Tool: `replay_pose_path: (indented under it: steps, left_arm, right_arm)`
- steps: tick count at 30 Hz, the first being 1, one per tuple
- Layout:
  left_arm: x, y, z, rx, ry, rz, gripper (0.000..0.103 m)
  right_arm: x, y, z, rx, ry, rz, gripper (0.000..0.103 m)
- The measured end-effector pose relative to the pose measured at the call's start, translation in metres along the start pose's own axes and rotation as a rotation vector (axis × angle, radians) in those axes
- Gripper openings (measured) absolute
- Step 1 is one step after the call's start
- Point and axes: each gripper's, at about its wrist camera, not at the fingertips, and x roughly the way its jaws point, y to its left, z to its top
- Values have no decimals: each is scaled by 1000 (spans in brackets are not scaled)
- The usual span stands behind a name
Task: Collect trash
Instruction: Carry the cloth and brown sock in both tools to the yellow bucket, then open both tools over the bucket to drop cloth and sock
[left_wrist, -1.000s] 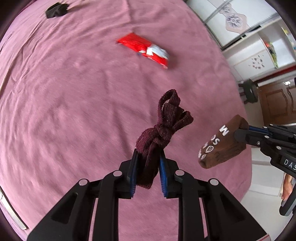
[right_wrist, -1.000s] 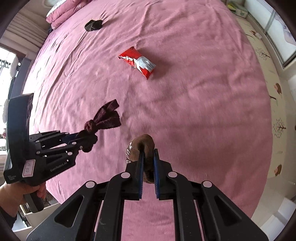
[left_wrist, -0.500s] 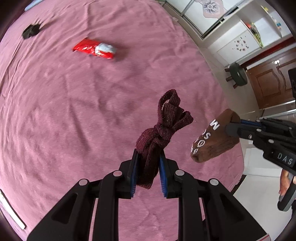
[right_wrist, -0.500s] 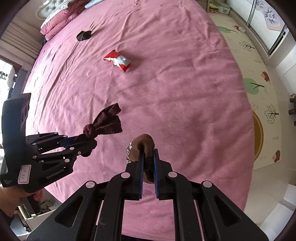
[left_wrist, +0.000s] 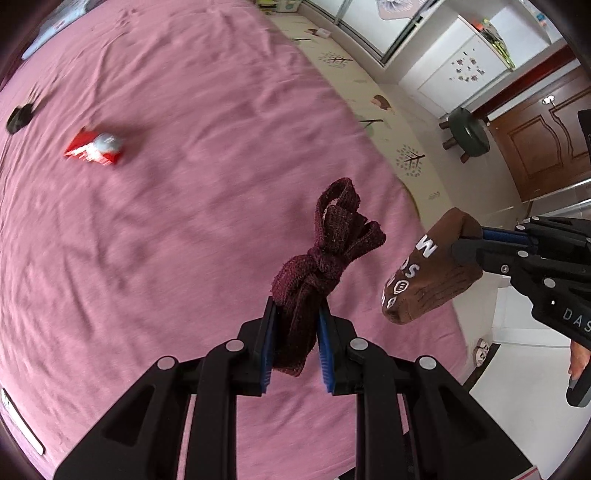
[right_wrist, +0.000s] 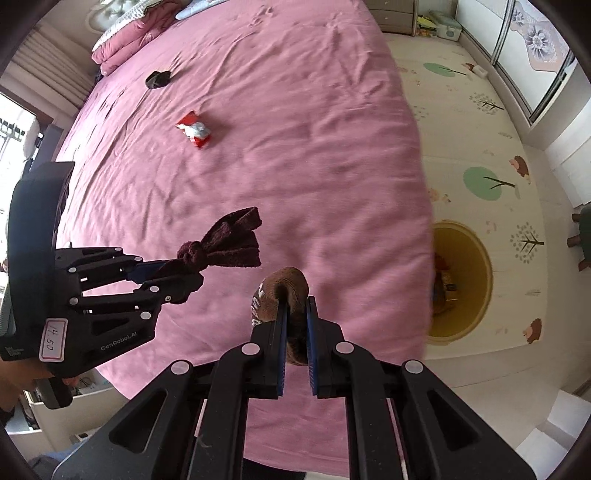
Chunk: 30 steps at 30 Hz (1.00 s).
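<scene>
Clamping a knotted maroon sock (left_wrist: 317, 266), the left gripper (left_wrist: 295, 332) has its blue-padded jaws pressed against the fabric on both sides, with the sock's loose ends fanning out above the knot. Beside it, the right gripper (right_wrist: 295, 325) pinches a brown sock (right_wrist: 282, 291) bearing white lettering, and its jaws are likewise closed on the cloth. Both socks hang in the air above the near edge of the pink bed (right_wrist: 295, 166), apart from each other and not touching the cover.

Past the bed's right edge, on the patterned floor mat (right_wrist: 480, 140), stands a yellow bin (right_wrist: 476, 266) with some items inside; the bed's corner hides part of it. Farther across the bed, well apart from both grippers, a red snack wrapper (right_wrist: 194, 129) lies flat on the cover, its silver inner side showing. Beyond the wrapper, toward the head of the bed, a small black item (right_wrist: 157, 78) rests on the cover; what it is cannot be told. Farthest off, at the head of the bed, sit a folded pink quilt (right_wrist: 125, 48) and pillows. Off the bed's right side, a dark round stool (left_wrist: 466, 129) stands by a wooden door (left_wrist: 546, 136).
</scene>
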Motion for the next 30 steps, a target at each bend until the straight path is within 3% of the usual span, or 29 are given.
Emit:
replay_pose_path:
  steps: [15, 20, 27, 28, 29, 30]
  left_arm:
    - [45, -133, 75, 104, 34, -71, 21]
    - [64, -171, 101, 177, 53, -78, 21]
    - [71, -207, 132, 214, 38, -157, 22]
    - [70, -214, 137, 230, 36, -165, 25]
    - [70, -220, 140, 244, 30, -166, 36]
    - [70, -224, 143, 254, 25, -166, 47]
  right_arm:
    - [-42, -164, -17, 165, -54, -57, 9]
    - [-48, -201, -20, 217, -65, -86, 10]
    - [-57, -237, -16, 267, -95, -108, 10]
    - [-58, -240, -15, 272, -99, -112, 11]
    - [-60, -244, -14, 277, -107, -121, 12]
    - [-62, -249, -13, 284, -115, -127, 20]
